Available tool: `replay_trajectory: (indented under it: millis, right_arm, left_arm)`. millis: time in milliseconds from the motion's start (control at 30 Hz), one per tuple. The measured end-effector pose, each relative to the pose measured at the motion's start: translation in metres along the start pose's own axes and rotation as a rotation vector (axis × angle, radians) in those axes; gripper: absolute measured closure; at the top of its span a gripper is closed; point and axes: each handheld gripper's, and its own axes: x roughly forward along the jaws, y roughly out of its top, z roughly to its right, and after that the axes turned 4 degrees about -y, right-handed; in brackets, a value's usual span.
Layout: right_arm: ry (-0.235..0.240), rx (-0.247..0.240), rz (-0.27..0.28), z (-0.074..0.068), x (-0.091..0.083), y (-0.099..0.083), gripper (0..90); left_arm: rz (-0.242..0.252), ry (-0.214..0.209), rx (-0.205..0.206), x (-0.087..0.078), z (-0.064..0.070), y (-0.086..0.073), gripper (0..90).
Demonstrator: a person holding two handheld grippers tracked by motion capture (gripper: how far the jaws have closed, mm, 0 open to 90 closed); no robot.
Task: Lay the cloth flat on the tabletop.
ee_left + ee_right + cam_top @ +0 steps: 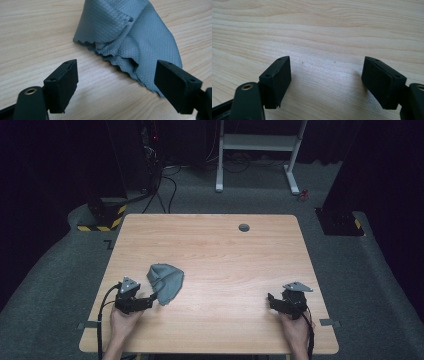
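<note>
Table (220,265) of pale wood grain, rounded corners, small dark round grommet (244,227) near far edge. Grey cloth (165,282) on table's near-left part: crumpled, diamond-weave texture, scalloped edges, folded over itself. Left gripper (116,82) just beside cloth's near corner, jaws spread wide, holding nothing. Right gripper (327,82) well apart from cloth over bare wood, jaws wide, empty.

Your table (210,250) sits in a pool of overhead light, while the floor and room around it fall off into near-black. In both gripper views the wood grain beside the table's lit patches looks sharp; soft shadows spread under the jaws, which blur slightly at the bottom edge.
</note>
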Motion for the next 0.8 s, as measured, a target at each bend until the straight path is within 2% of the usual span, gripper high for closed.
replay_trajectory:
  millis: [267, 367, 433, 533, 633, 667, 700, 767, 800]
  right_arm:
    - [0.0, 0.0, 0.0, 0.0, 0.0, 0.0, 23.7]
    - [0.0, -0.001, 0.0, 0.0, 0.0, 0.0, 23.8]
    - [0.001, -0.002, 0.001, 0.0, 0.0, 0.0, 23.8]
    - [0.001, -0.002, 0.001, 0.0, 0.0, 0.0, 23.8]
    - [0.001, -0.002, 0.001, 0.0, 0.0, 0.0, 23.8]
    - [0.001, 0.0, 0.0, 0.0, 0.0, 0.0, 23.8]
    - [0.001, -0.002, 0.001, 0.0, 0.0, 0.0, 23.8]
    - [0.001, -0.002, 0.001, 0.0, 0.0, 0.0, 23.8]
    - [0.001, -0.002, 0.001, 0.0, 0.0, 0.0, 23.8]
  left_arm:
    - [-0.016, 0.003, 0.042, 0.016, 0.007, 0.013, 21.5]
    - [-0.01, 0.006, 0.031, 0.021, 0.008, 0.015, 26.3]
    - [-0.028, 0.012, 0.024, 0.027, 0.007, 0.018, 27.9]
    - [-0.053, 0.023, 0.035, 0.036, 0.007, 0.024, 36.7]
    - [-0.056, 0.025, 0.025, 0.039, 0.006, 0.024, 47.1]
    - [-0.063, 0.017, 0.014, 0.041, 0.004, 0.024, 47.1]
    - [-0.067, 0.012, 0.008, 0.041, 0.003, 0.025, 54.4]
    - [-0.068, 0.007, 0.006, 0.042, 0.004, 0.025, 61.9]
    - [-0.073, 0.004, 0.021, 0.042, 0.006, 0.027, 66.0]
